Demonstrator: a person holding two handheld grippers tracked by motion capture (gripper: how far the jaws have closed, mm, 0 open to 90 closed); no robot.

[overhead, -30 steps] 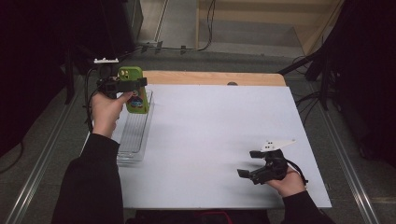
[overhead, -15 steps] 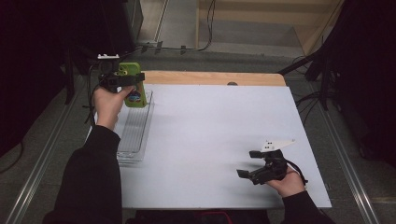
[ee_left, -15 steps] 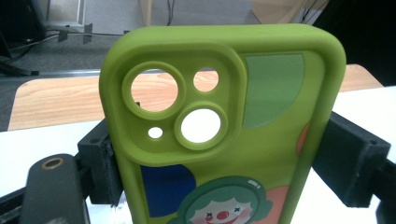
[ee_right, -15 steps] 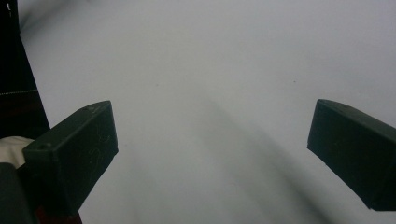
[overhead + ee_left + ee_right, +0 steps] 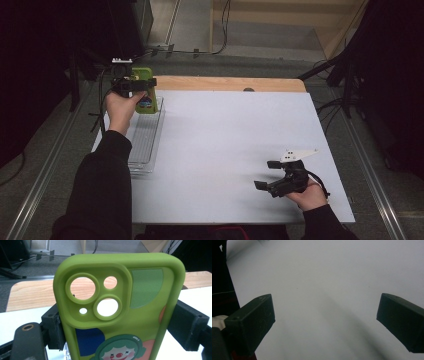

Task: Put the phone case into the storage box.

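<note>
A lime-green phone case with camera cutouts and a clown picture stands upright in my left gripper, over the far end of a clear tray. In the left gripper view both black pads press on the long sides of the phone case, so my left gripper is shut on it. My right gripper rests low over the white table top at the near right. Its jaws stand wide apart in the right gripper view, with nothing between them.
The clear tray lies along the table's left edge. A wooden strip runs along the far edge, with a small dark spot beside it. Cables and dark stands lie on the floor behind.
My left hand has carried the green case a little farther back and slightly lower over the tray's far end. The right hand has kept still.
</note>
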